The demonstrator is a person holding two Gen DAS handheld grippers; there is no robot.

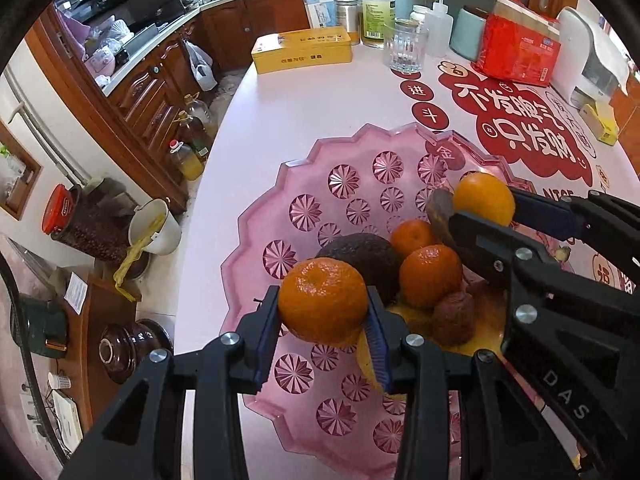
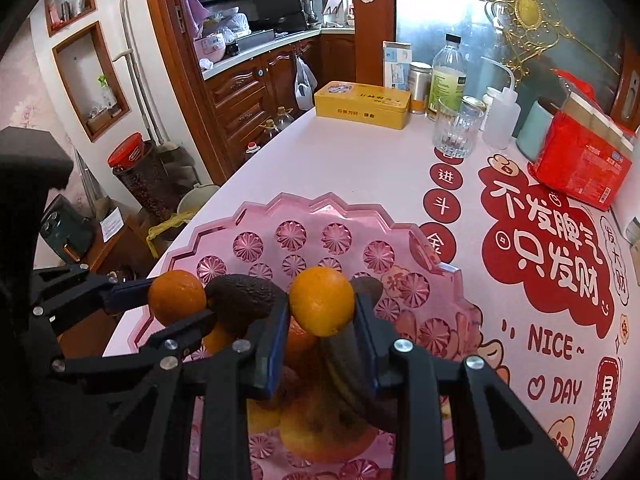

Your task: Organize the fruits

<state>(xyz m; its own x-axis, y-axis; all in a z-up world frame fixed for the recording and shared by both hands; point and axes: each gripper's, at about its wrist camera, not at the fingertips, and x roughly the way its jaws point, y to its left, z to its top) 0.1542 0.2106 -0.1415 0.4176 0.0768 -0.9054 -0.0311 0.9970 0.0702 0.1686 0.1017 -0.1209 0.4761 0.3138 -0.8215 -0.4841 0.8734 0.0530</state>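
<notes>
While both hover over tray (image 1: 256,216) | L grip (image 1: 323,316) clamps tangerine (image 1: 323,300) | R grip (image 2: 322,320) clamps orange (image 2: 322,300) | firm, round, slick-ish: hold at widest pt

Home kitchen: wooden cabinets (image 2: 248,92), oil bottles (image 1: 192,136), cluttered pink table (image 1: 320,100).

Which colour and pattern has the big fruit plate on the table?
The plate is translucent pink with cut starburst rosettes; the right wrist view shows it best.
</notes>
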